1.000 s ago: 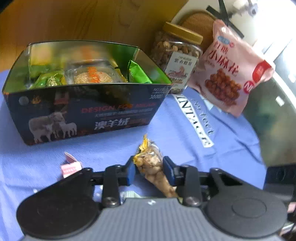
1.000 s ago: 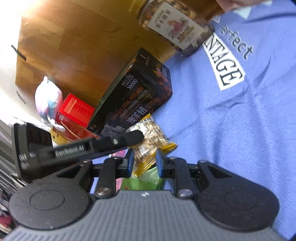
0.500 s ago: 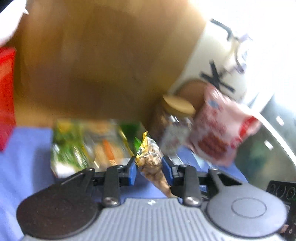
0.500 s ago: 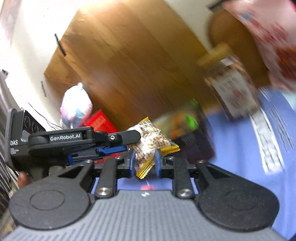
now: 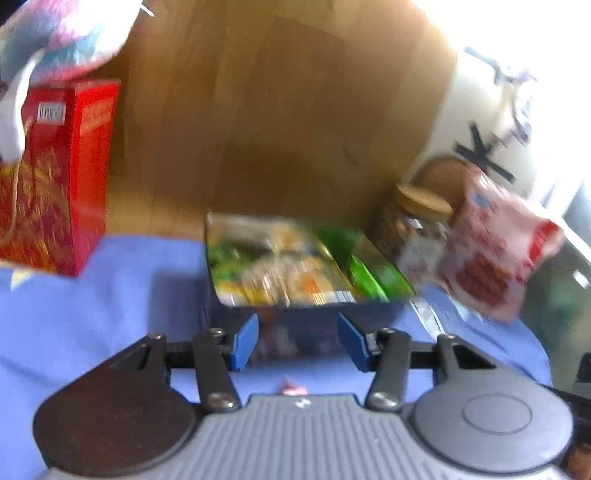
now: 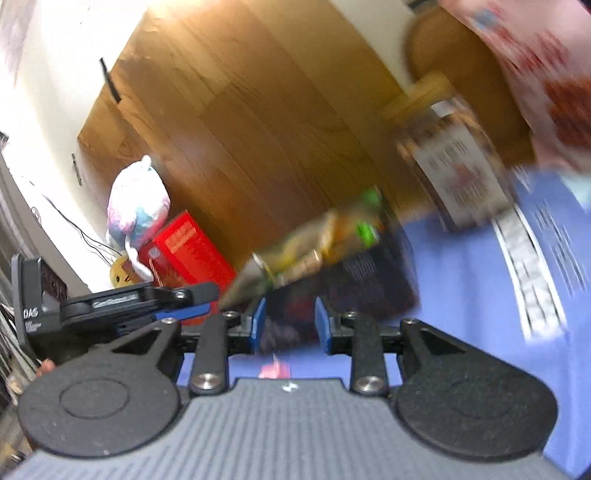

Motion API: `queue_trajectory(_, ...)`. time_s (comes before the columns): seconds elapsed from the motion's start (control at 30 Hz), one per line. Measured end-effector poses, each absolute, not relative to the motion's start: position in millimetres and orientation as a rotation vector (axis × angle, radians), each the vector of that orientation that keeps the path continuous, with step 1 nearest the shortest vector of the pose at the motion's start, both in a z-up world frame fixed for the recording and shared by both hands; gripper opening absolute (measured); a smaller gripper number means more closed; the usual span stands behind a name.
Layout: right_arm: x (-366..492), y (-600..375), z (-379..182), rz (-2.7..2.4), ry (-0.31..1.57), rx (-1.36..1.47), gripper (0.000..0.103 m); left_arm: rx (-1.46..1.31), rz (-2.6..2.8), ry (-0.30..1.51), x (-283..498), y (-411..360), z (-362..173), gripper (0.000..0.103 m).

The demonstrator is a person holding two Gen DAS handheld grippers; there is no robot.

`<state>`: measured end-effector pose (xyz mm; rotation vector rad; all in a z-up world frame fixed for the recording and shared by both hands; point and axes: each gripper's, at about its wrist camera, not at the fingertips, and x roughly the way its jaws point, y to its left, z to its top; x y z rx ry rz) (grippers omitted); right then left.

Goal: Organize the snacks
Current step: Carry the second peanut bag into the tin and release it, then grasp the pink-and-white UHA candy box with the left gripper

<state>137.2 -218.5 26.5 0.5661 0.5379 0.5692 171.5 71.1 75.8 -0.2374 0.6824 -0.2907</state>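
Note:
A dark snack box [image 5: 306, 325] holding several wrapped snacks stands on the blue cloth, just beyond my left gripper [image 5: 298, 341], which is open and empty. In the right wrist view the same box [image 6: 369, 291] sits ahead of my right gripper [image 6: 290, 325], which is open and empty. The left gripper's finger [image 6: 177, 301] shows at the left of that view. A small pink wrapper [image 5: 293, 387] lies on the cloth below the left gripper; it also shows in the right wrist view [image 6: 273, 369]. Both views are blurred.
A nut jar [image 5: 417, 229] with a tan lid and a pink snack bag [image 5: 495, 251] stand right of the box. A red carton [image 5: 55, 177] with a plush toy [image 5: 55, 33] on it stands at the left. A wooden panel [image 5: 277, 110] rises behind.
Both grippers have opened and the nut snack packet they held is no longer between the fingers. Both have risen, now looking down into the box.

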Motion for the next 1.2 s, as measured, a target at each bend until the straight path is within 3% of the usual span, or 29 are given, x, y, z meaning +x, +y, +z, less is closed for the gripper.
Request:
queue_trajectory(0.2, 85, -198, 22, 0.618, 0.549, 0.466, 0.033, -0.175, -0.300, 0.760, 150, 55, 55, 0.050)
queue_trajectory(0.5, 73, -104, -2, 0.661, 0.681, 0.058, 0.033, -0.064, -0.242, 0.827, 196, 32, 25, 0.049)
queue_trajectory(0.53, 75, -103, -6, 0.666, 0.689, 0.055, 0.032, -0.043, -0.228, 0.844, 202, 28, 18, 0.044)
queue_trajectory(0.57, 75, -103, -6, 0.663, 0.675, 0.044, 0.026, -0.026, -0.223, 0.870, 206, 25, 11, 0.034)
queue_trajectory(0.63, 79, -109, -5, 0.617, 0.675, 0.041, 0.010, 0.001, -0.216, 0.866, 200, 24, 10, 0.027)
queue_trajectory(0.83, 82, -144, -7, 0.516, 0.663, 0.112, 0.008, -0.133, -0.203, 0.897, 157, 61, 13, 0.033)
queue_trajectory(0.97, 72, -154, -8, 0.516, 0.638, 0.169, 0.014, -0.164, -0.232, 0.862, 112, 80, 19, 0.054)
queue_trajectory(1.1, 52, -167, -2, 0.560, 0.598, 0.219, 0.015, -0.143, -0.155, 0.764, 92, 108, 41, 0.056)
queue_trajectory(1.2, 33, -165, 2, 0.650, 0.598, 0.227, 0.030, -0.107, -0.135, 0.705, 102, 114, 54, 0.057)
